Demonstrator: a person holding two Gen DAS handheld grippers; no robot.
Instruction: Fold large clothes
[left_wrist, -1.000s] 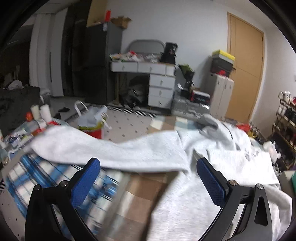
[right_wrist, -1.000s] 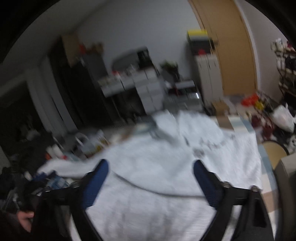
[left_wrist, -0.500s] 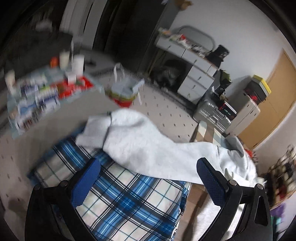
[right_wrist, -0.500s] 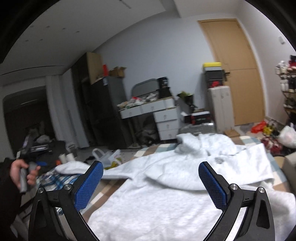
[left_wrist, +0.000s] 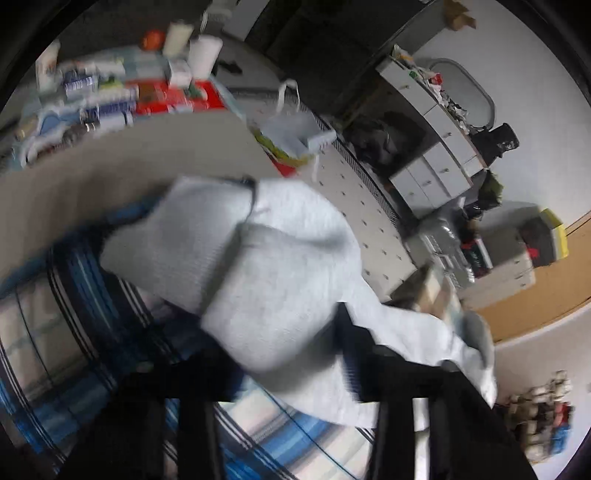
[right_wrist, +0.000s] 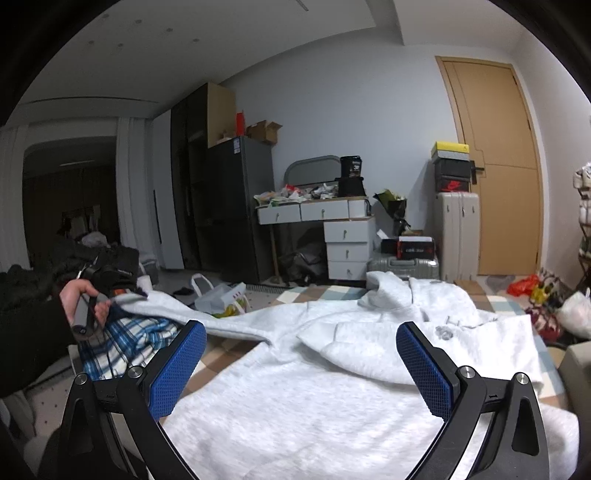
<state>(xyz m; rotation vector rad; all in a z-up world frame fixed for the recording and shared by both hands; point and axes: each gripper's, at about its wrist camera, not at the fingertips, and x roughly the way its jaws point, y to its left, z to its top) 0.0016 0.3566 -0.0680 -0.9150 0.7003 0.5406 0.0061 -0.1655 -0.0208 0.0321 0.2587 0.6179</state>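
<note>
- Hoodie (right_wrist: 332, 398), pale grey, is seen spread flat across a checked cover (right_wrist: 325, 295) in the right wrist view, filling the frame from 6 o'clock up to the centre.
- Right gripper (right_wrist: 301, 365) is held wide open above the hoodie's body; its blue pads (right_wrist: 177, 365) stand far apart, at 8 and 4 o'clock, and nothing is gripped between them.
- One sleeve (left_wrist: 266, 273) is stretched away towards 9 o'clock in that view, over a blue plaid cloth (right_wrist: 122, 339).
- Left gripper (left_wrist: 288, 362) has just been closing, and the sleeve is seen between its dark fingers at 6 o'clock in the left wrist view; that view is blurred, so contact of the pads with the fabric cannot be told for sure, but the cloth is bunched up there as if pinched.
- The sleeve's cuff end is seen just beyond the fingers, lying over the plaid cloth (left_wrist: 74, 332) at 8 o'clock.
- A hand (right_wrist: 83, 299) in a dark sleeve is seen at 9 o'clock in the right wrist view, wrapped round the left gripper's handle.
- Farther off, a white bag (right_wrist: 221, 295) is seen on the floor, at 10 o'clock from the hoodie.
- Against the far wall, white drawers (right_wrist: 347, 243) stand near 12 o'clock, with a suitcase (right_wrist: 458, 236) and a wooden door (right_wrist: 495, 162) at 1 to 2 o'clock.
</note>
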